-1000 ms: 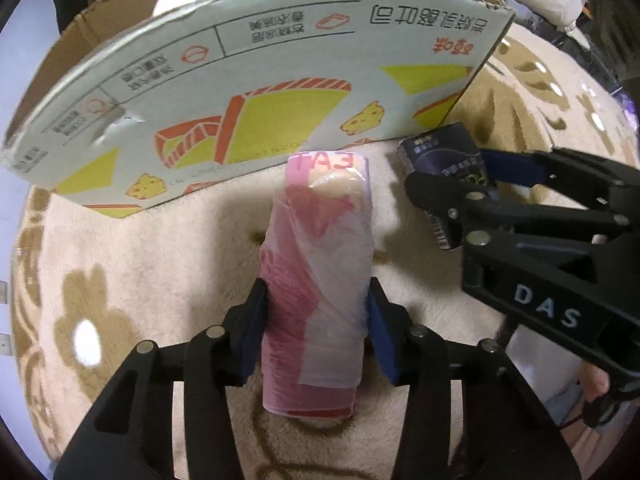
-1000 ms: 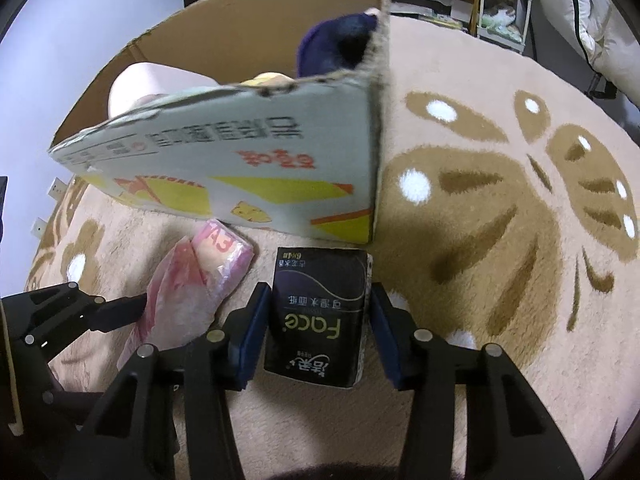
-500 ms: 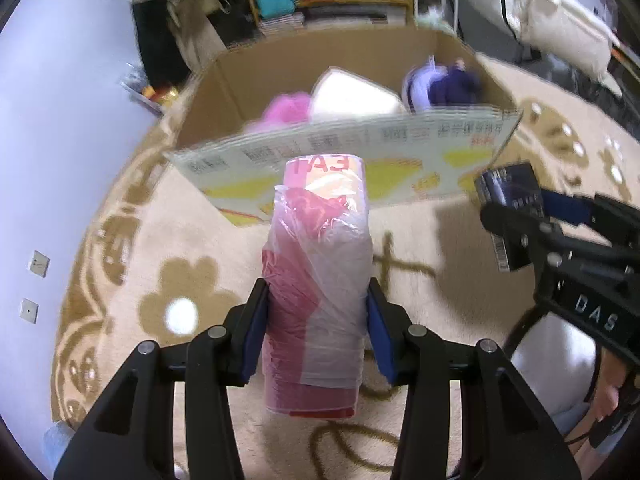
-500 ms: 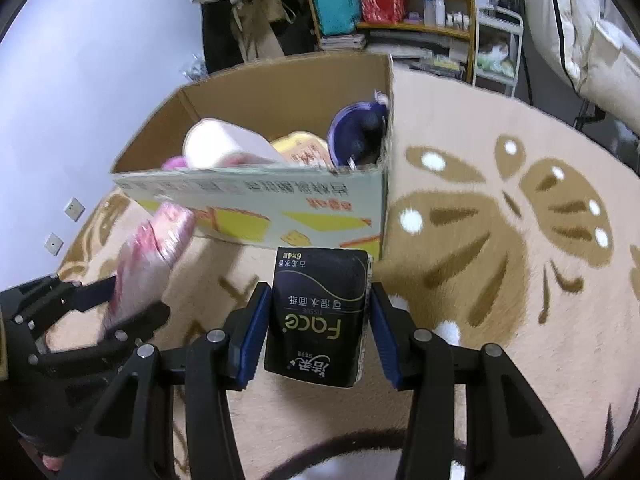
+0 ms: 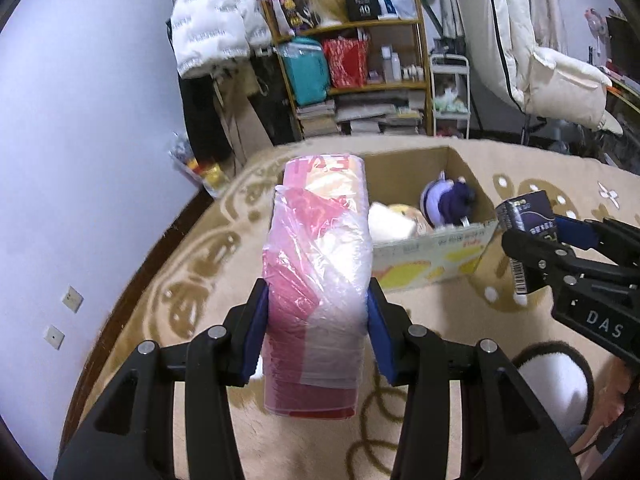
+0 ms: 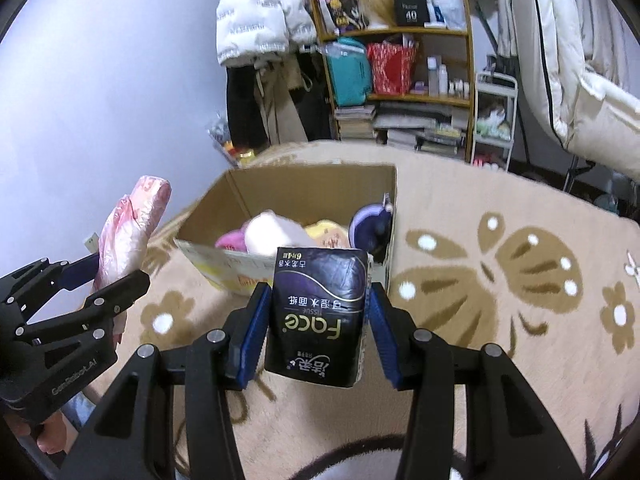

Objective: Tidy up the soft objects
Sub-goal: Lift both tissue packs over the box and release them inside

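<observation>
My left gripper (image 5: 316, 300) is shut on a pink plastic-wrapped soft pack (image 5: 320, 264) and holds it raised above the rug; it also shows in the right wrist view (image 6: 128, 232). My right gripper (image 6: 316, 308) is shut on a black tissue pack (image 6: 320, 312), also raised; it shows in the left wrist view (image 5: 528, 220). Ahead stands an open cardboard box (image 6: 280, 188) holding a purple plush (image 6: 370, 226), a white roll (image 6: 272, 232), a pink toy (image 6: 230, 240) and a yellowish item (image 6: 326, 234).
A beige rug with brown flower patterns (image 6: 520, 280) covers the floor. A wooden shelf with bags and books (image 6: 400, 72) stands behind the box. White jackets (image 6: 256, 12) hang at the back. A blue wall (image 6: 100, 80) lies to the left.
Both grippers have lifted their packs up from the rug beside the box and tilted upward. The box now appears lower and farther, with its inside and the room behind in view.
</observation>
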Demonstrator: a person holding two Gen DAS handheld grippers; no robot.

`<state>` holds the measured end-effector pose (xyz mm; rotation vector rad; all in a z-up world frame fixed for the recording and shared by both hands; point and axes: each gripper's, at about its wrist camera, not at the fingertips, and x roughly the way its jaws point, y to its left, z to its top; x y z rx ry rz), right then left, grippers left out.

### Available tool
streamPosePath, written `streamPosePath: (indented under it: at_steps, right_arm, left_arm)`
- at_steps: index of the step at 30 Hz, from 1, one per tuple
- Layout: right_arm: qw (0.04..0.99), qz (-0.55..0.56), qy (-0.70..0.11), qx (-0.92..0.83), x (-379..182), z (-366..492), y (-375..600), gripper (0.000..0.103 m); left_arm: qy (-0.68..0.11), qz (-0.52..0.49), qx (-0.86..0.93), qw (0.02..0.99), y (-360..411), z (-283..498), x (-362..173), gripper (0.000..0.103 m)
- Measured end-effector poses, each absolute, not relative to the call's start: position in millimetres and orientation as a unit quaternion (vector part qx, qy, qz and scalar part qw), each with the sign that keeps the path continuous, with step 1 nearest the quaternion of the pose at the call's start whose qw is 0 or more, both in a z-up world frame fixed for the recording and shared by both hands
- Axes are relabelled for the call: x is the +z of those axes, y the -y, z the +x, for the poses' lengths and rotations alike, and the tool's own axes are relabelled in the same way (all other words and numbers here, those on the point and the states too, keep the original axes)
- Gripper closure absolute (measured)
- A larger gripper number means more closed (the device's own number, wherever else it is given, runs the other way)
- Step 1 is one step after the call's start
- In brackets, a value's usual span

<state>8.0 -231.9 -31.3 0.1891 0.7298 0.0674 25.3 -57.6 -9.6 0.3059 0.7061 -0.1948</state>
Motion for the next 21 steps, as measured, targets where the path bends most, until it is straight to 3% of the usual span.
streamPosePath:
  at_steps: [21]
  right_arm:
    - [0.946,0.050,-0.317,0.039,-13.7,55.1,220.5,0.052]
  left_arm:
    - [-0.301,0.092,-0.077,0.946,45.2,112.6,10.4,0.058]
